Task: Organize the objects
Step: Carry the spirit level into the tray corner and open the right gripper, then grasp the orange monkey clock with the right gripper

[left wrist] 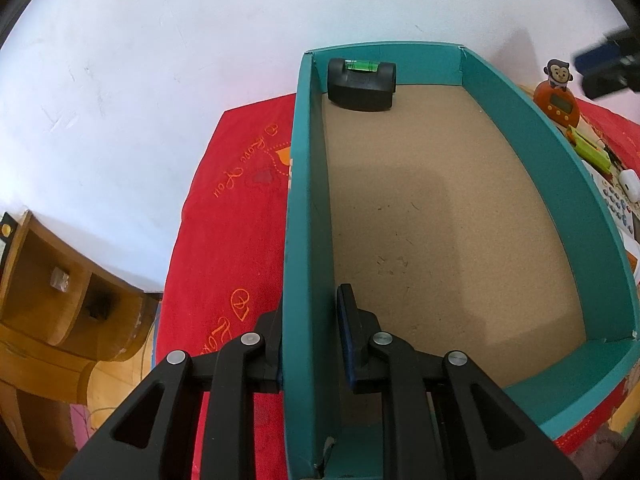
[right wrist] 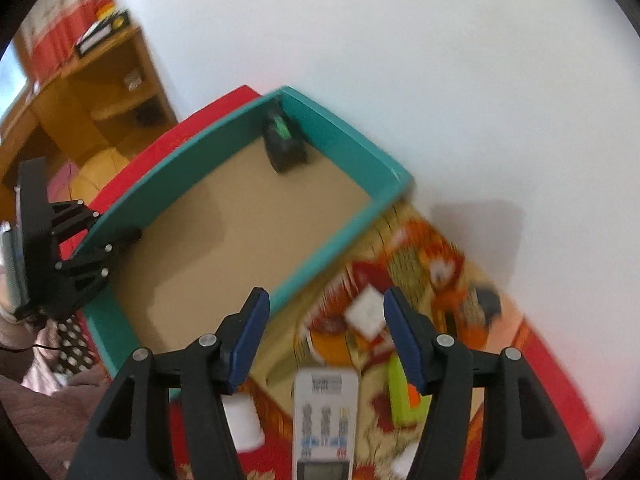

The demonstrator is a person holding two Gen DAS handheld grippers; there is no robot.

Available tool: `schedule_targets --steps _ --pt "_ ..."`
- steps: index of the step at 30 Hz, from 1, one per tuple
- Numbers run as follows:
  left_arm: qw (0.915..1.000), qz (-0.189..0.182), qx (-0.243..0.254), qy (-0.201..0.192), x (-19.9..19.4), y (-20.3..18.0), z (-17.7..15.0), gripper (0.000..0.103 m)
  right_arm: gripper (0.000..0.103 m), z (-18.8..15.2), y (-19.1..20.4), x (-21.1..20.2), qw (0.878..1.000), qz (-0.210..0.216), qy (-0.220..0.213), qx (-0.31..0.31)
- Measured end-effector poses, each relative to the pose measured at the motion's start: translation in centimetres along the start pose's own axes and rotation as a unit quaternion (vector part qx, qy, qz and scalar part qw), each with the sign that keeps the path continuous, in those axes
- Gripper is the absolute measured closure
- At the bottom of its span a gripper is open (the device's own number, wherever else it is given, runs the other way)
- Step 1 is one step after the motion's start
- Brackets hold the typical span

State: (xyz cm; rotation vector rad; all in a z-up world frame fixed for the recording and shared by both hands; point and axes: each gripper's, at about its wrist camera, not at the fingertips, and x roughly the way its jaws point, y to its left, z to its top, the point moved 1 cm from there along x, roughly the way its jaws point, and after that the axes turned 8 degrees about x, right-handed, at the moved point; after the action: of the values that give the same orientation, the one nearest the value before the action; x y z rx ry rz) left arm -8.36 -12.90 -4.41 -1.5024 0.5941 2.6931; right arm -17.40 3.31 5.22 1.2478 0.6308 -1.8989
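Observation:
A teal box (left wrist: pixel 308 200) with a tan floor lies on a red patterned cloth (left wrist: pixel 236 216). In its far corner sits a black spirit level (left wrist: pixel 360 88) with a green vial. My left gripper (left wrist: pixel 310 304) is shut on the box's left wall, one finger outside and one inside. The right wrist view shows the same box (right wrist: pixel 348 232), the level (right wrist: pixel 286 148) and my left gripper (right wrist: pixel 116 228) on the wall. My right gripper (right wrist: pixel 326 296) hovers open over the cloth beside the box, with nothing between its fingers. It is a blurred dark shape (left wrist: pixel 608 68) in the left wrist view.
Right of the box lie an orange monkey timer (left wrist: pixel 558 88), a green object (left wrist: pixel 588 148), a white remote (right wrist: pixel 324 420), a small white cube (right wrist: pixel 366 312) and a white case (left wrist: pixel 630 184). A wooden shelf unit (left wrist: pixel 60 300) stands to the left, a white wall behind.

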Motion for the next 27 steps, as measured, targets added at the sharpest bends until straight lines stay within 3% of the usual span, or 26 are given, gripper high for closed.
schedule_targets --steps 7,13,27 --pt "1.0000 0.002 0.003 -0.004 0.0 -0.1 -0.1 0.083 0.043 -3.7 -6.8 -0.7 0.995 -0.018 0.005 0.094" --pt "1.0000 0.002 0.002 -0.006 -0.1 -0.1 -0.1 0.083 0.043 -5.5 -11.2 0.2 0.984 -0.126 0.007 0.126" --pt "1.0000 0.004 0.003 -0.003 -0.2 0.1 -0.1 0.083 0.043 -1.3 -11.2 3.6 0.987 -0.119 -0.022 0.107"
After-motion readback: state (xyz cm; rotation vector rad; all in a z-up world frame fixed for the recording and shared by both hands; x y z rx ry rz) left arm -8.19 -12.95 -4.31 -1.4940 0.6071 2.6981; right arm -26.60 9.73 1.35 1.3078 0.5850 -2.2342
